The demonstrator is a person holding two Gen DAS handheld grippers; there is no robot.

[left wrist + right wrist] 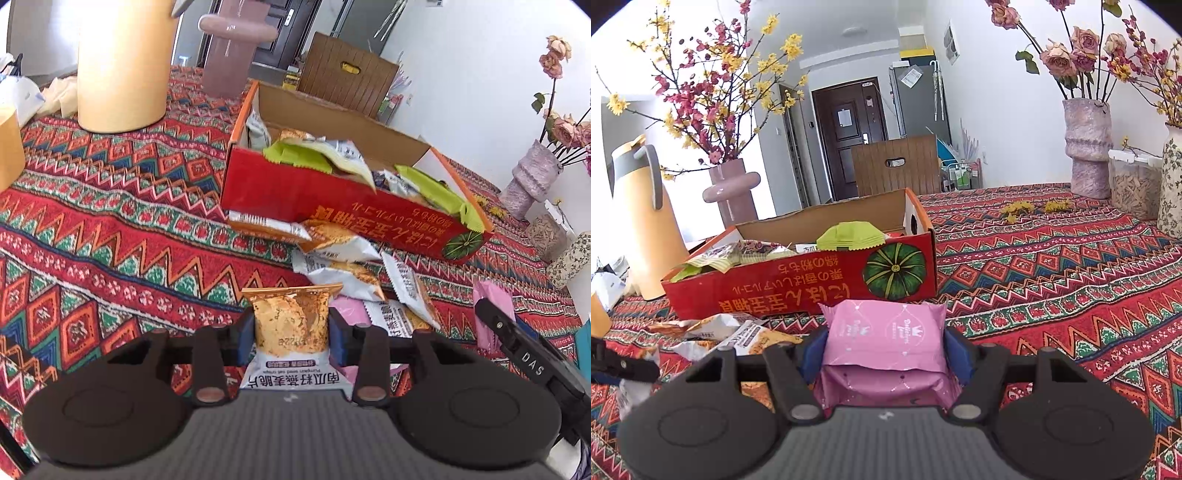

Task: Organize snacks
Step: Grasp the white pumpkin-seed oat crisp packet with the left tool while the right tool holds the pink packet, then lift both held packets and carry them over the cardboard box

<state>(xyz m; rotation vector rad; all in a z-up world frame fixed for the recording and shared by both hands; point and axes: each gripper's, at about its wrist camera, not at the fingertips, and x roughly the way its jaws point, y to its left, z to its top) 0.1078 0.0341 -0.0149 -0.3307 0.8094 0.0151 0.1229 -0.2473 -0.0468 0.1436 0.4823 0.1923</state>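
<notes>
My left gripper (pixel 291 334) is shut on an orange-and-white oat crisp packet (pixel 290 317), pads pressing both its sides, just above the patterned tablecloth. Beyond it lie several similar crisp packets (pixel 343 258) beside the red cardboard box (pixel 295 195), which holds green and white snack packets (pixel 299 153). My right gripper (pixel 884 345) is shut on a pink snack packet (pixel 884 332), held in front of the red box (pixel 798 284). Part of the right gripper's body (pixel 524 354) shows at the right of the left wrist view, above another pink packet (pixel 491 317).
A yellow thermos jug (pixel 122 62) and a pink vase (pixel 229 48) stand behind the box. Flower vases (pixel 1087 147) and a jar (pixel 1134 184) line the right side of the table. A brown chair back (pixel 895 164) stands beyond the table's far edge.
</notes>
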